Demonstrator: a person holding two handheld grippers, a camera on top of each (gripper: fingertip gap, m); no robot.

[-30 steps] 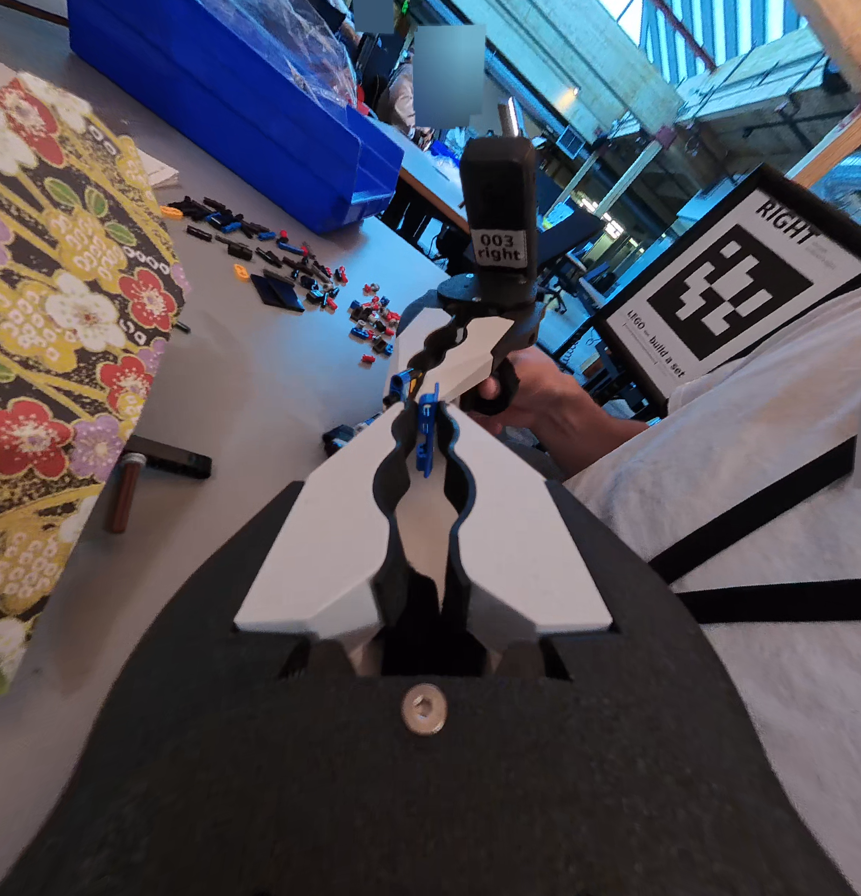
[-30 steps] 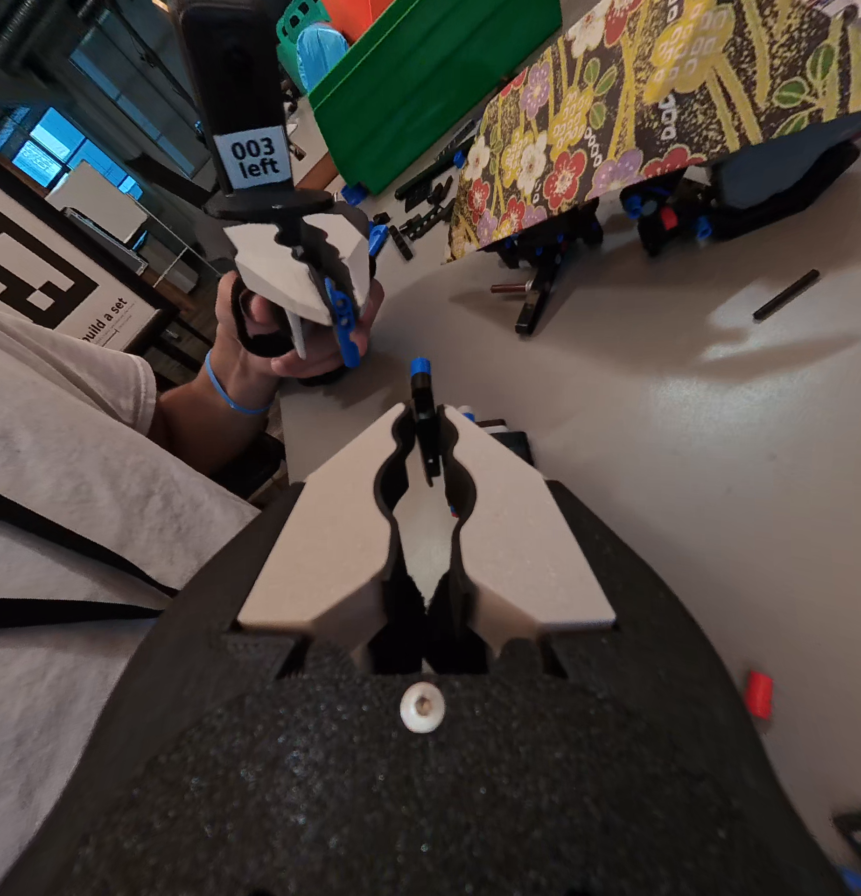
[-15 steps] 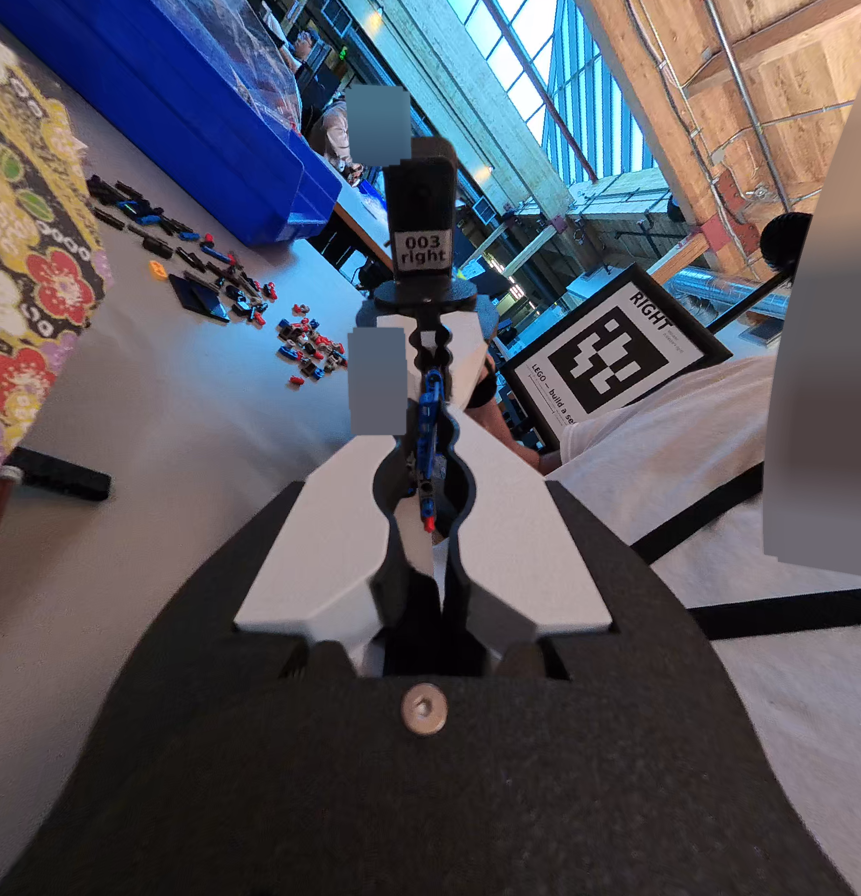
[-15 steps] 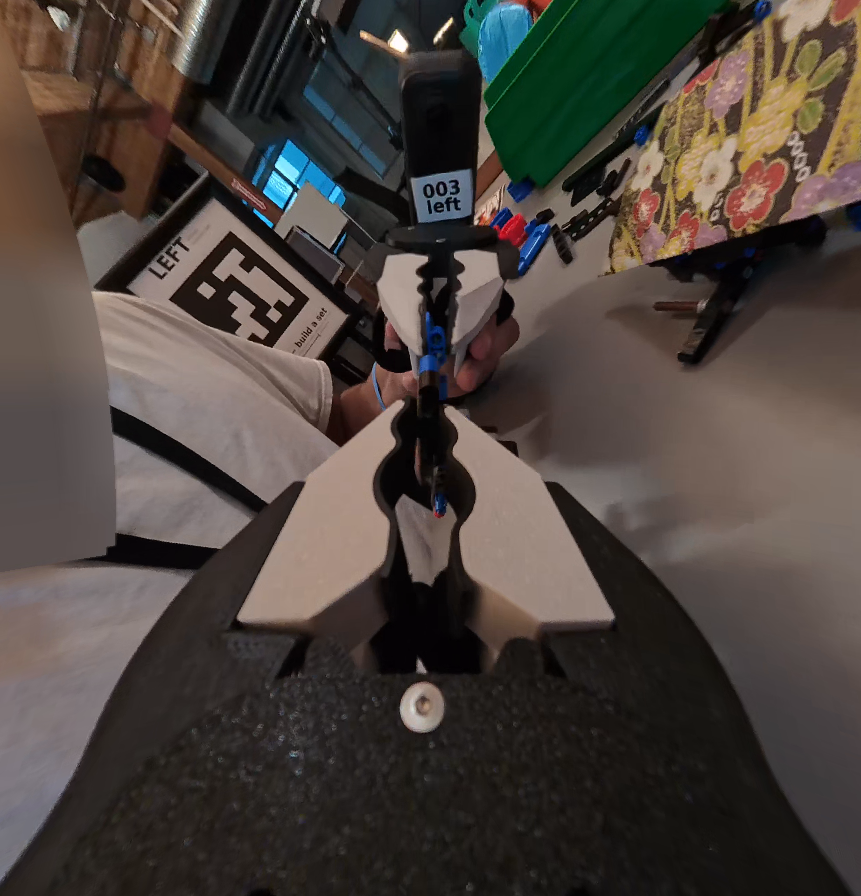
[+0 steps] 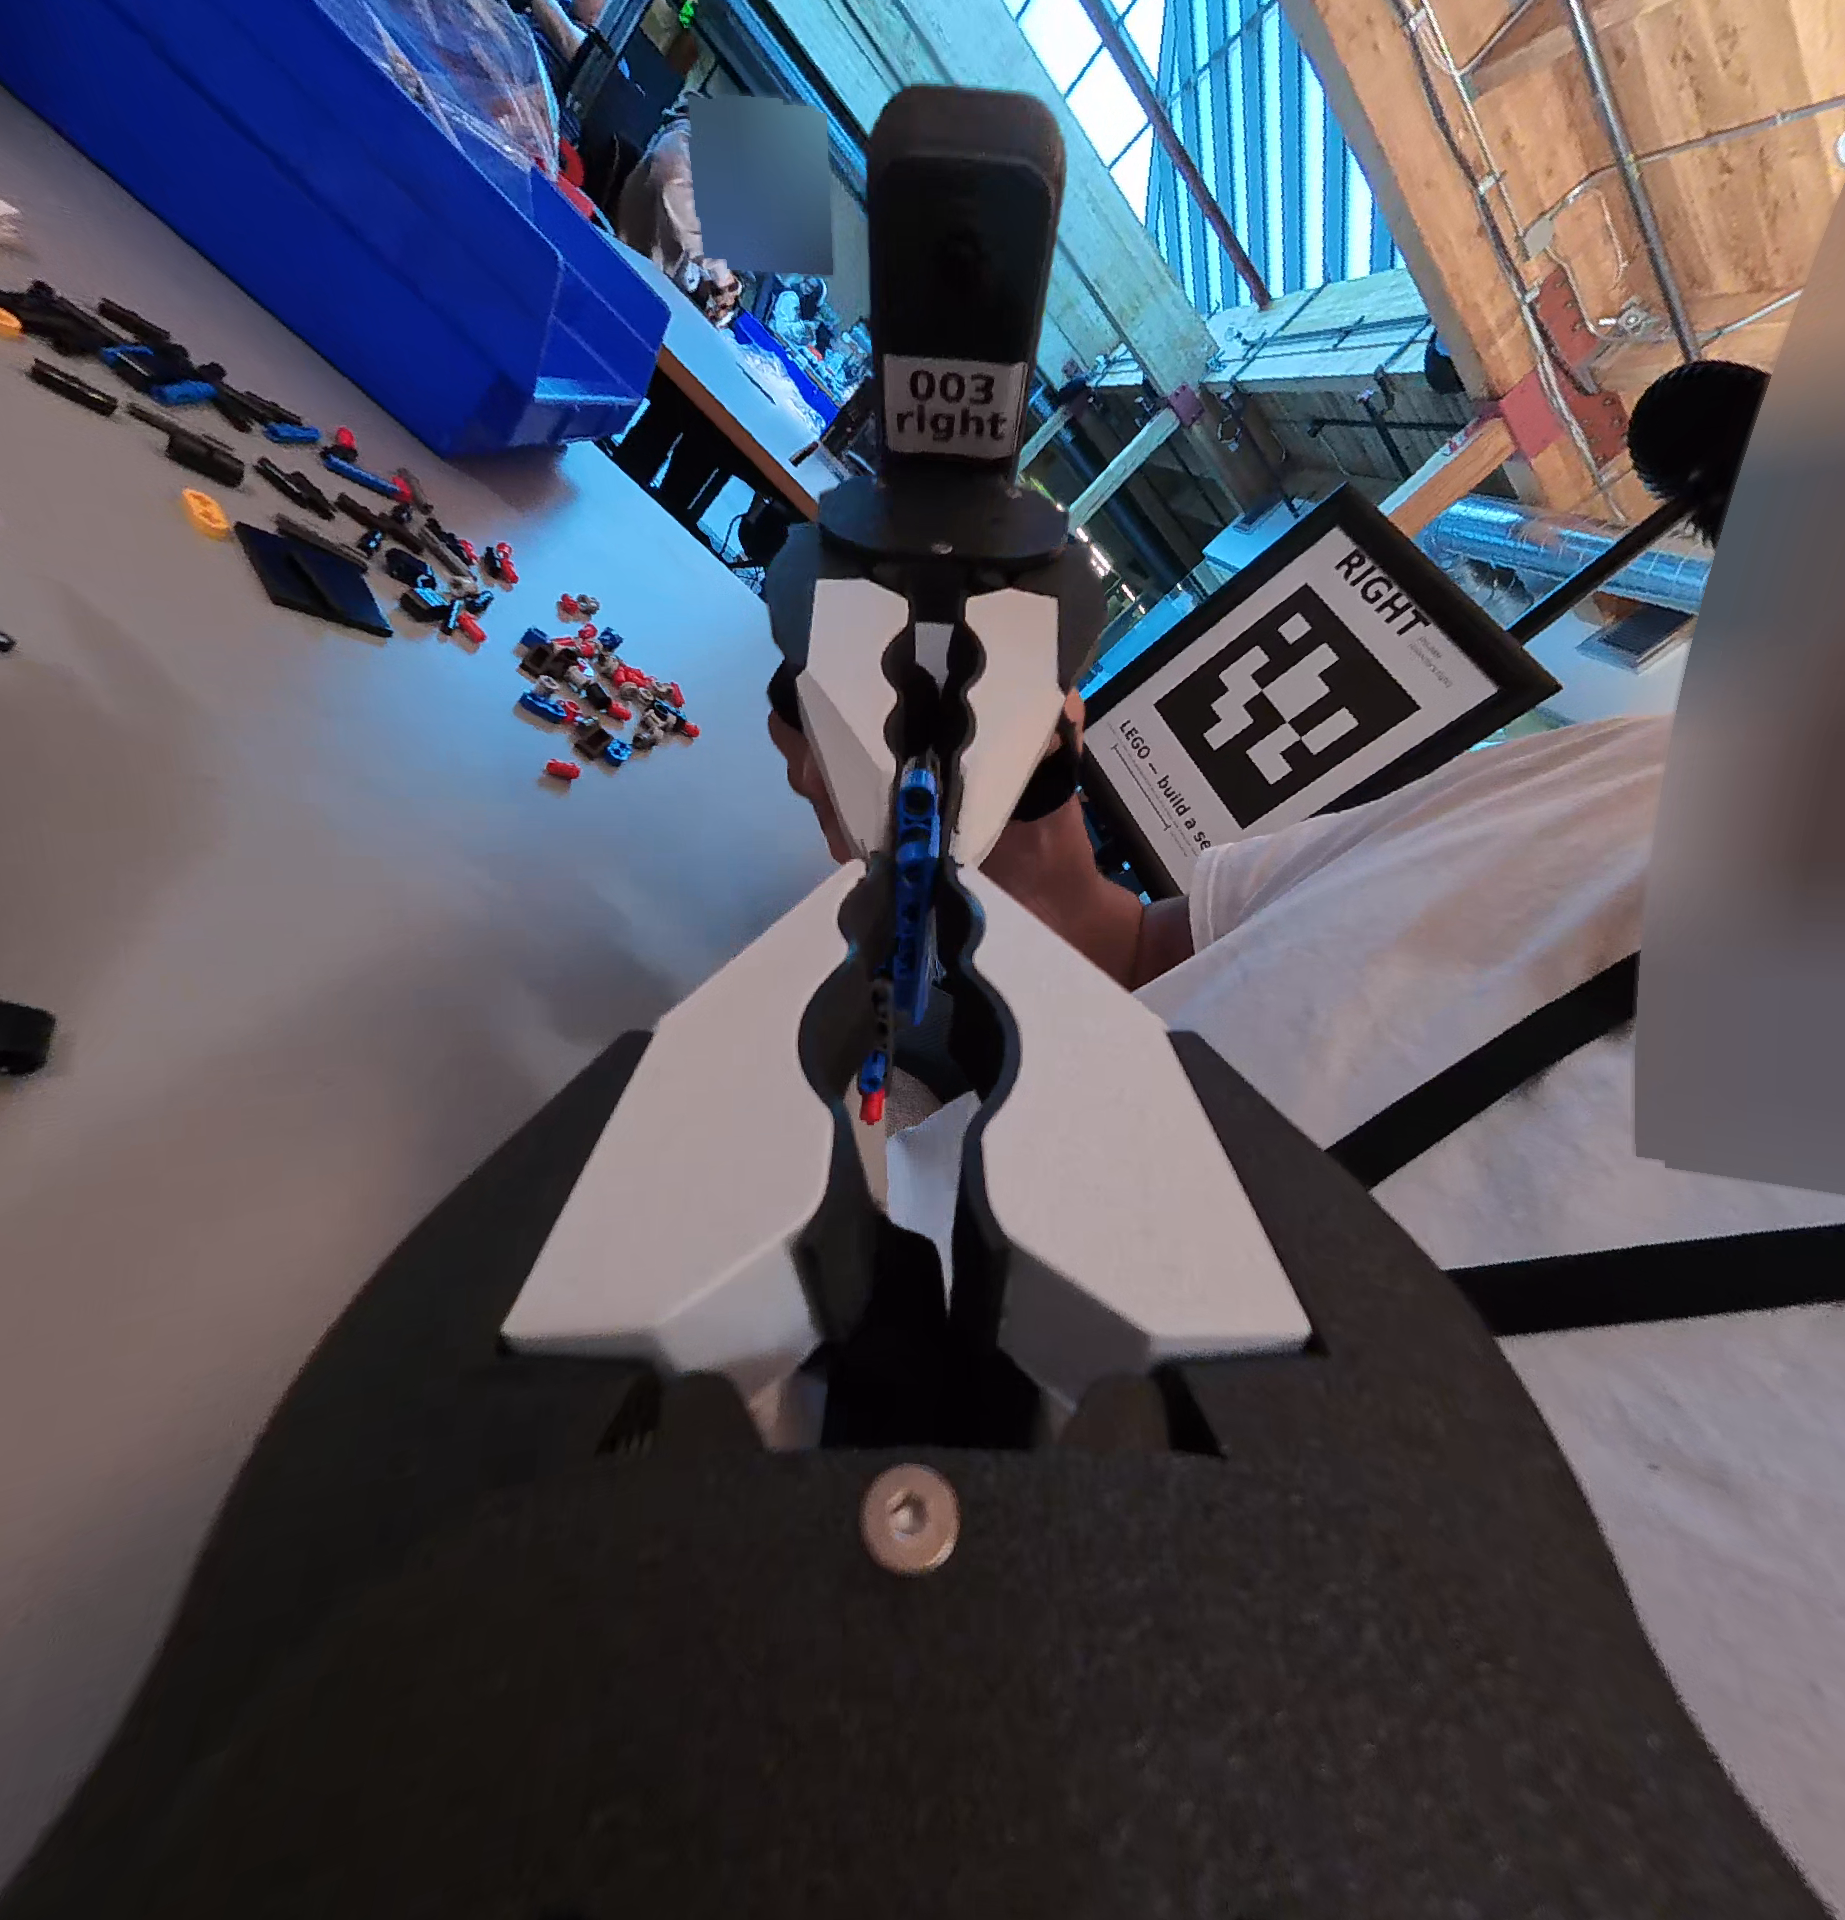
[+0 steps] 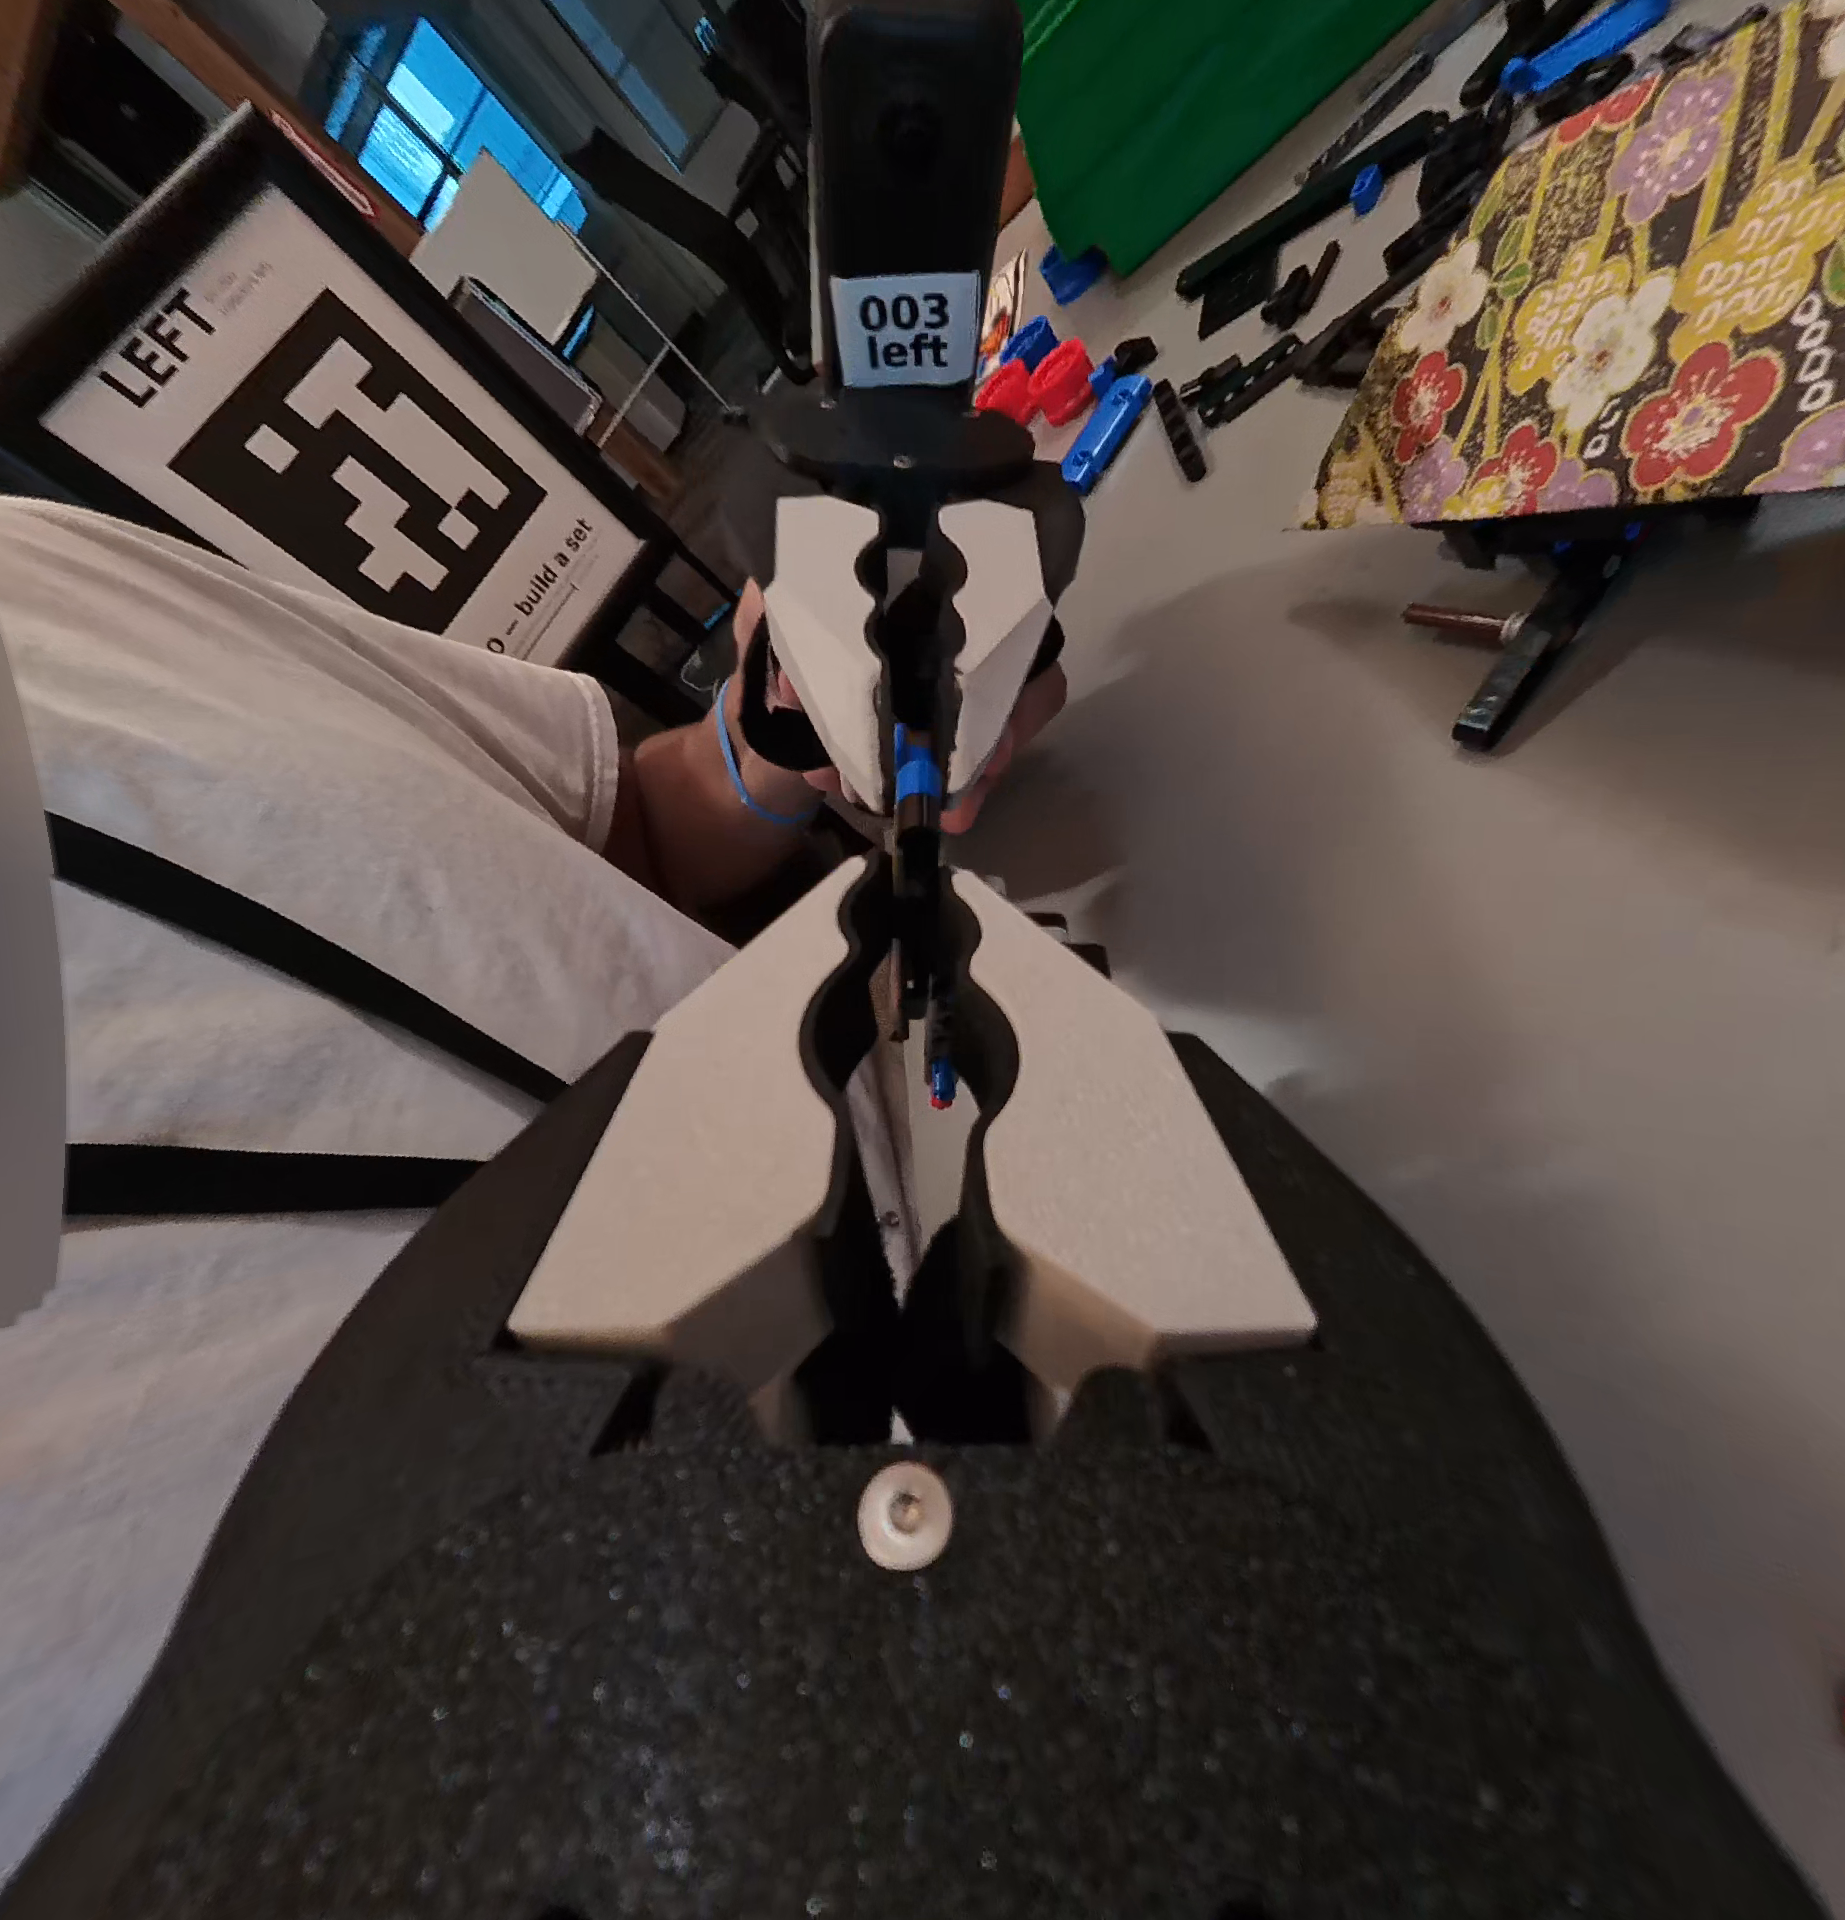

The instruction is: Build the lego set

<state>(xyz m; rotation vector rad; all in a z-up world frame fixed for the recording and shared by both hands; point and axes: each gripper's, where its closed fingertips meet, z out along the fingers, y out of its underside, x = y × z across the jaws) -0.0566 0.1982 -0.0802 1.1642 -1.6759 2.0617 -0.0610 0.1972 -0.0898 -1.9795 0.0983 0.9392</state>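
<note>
My left gripper (image 5: 910,885) is shut on a blue lego beam (image 5: 914,831). My right gripper (image 6: 913,883) is shut on a thin black piece (image 6: 913,847) with a blue pin (image 6: 916,777) at its far end. The two grippers meet tip to tip above the grey table (image 5: 274,883), and the two pieces touch between them. The right gripper shows head-on in the left wrist view (image 5: 939,831), the left gripper in the right wrist view (image 6: 916,805). A small blue and red tip (image 5: 872,1086) hangs between my left fingers. How the pieces join is hidden.
Loose small pieces (image 5: 606,696) and a dark flat plate (image 5: 315,577) lie by a blue bin (image 5: 378,239). A floral cloth (image 6: 1624,291), a green bin (image 6: 1209,104) and a black part (image 6: 1520,665) are to the right. A framed marker sign (image 5: 1302,696) and a person's white shirt (image 6: 326,779) are close. Left and right tips are no more than a few centimetres apart.
The two grippers have swung to face each other and closed the gap. The blue beam and the black piece, apart a second ago, now touch tip to tip.
</note>
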